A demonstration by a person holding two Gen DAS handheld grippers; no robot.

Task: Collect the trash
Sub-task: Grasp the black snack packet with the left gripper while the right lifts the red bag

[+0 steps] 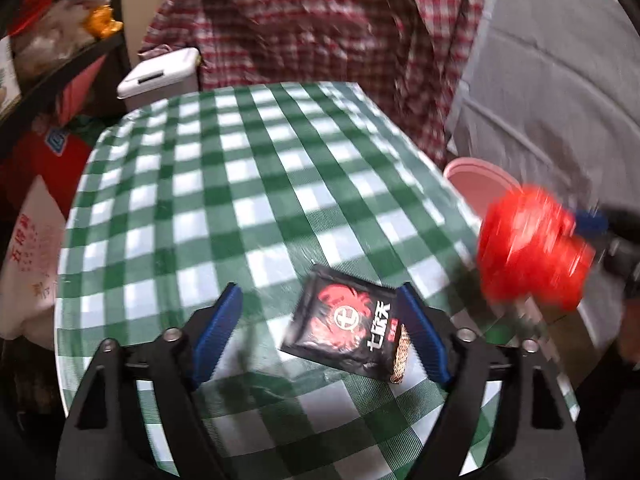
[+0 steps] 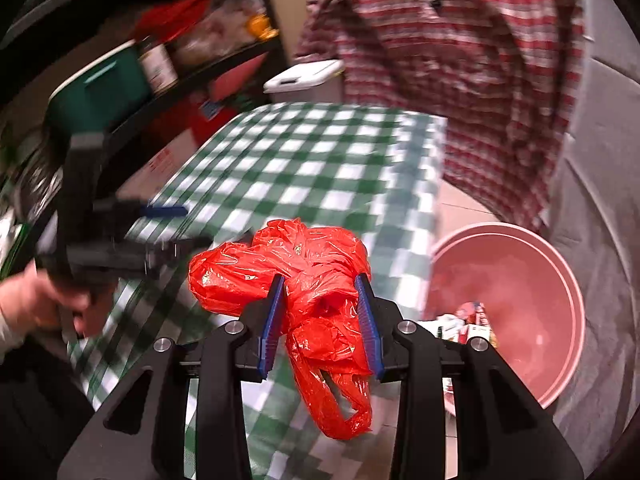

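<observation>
A black snack packet [image 1: 347, 326] with red print lies flat on the green checked tablecloth [image 1: 240, 184]. My left gripper [image 1: 320, 298] hangs over it, open, its blue pads wide apart; the packet sits near the right pad and neither pad presses on it. My right gripper [image 2: 321, 284] is shut on a crumpled red plastic bag [image 2: 308, 276], lifted above the table's right edge. That bag [image 1: 532, 248] shows as a red blur at the right in the left wrist view. A pink bucket [image 2: 560, 280] beside the table holds some wrappers.
A person in a red checked shirt [image 1: 320, 20] stands behind the table. A white lidded bin [image 1: 160, 78] sits at the far left corner. Dark shelves [image 2: 132, 72] with jars and bags stand to the left. A grey cloth [image 1: 552, 80] covers something on the right.
</observation>
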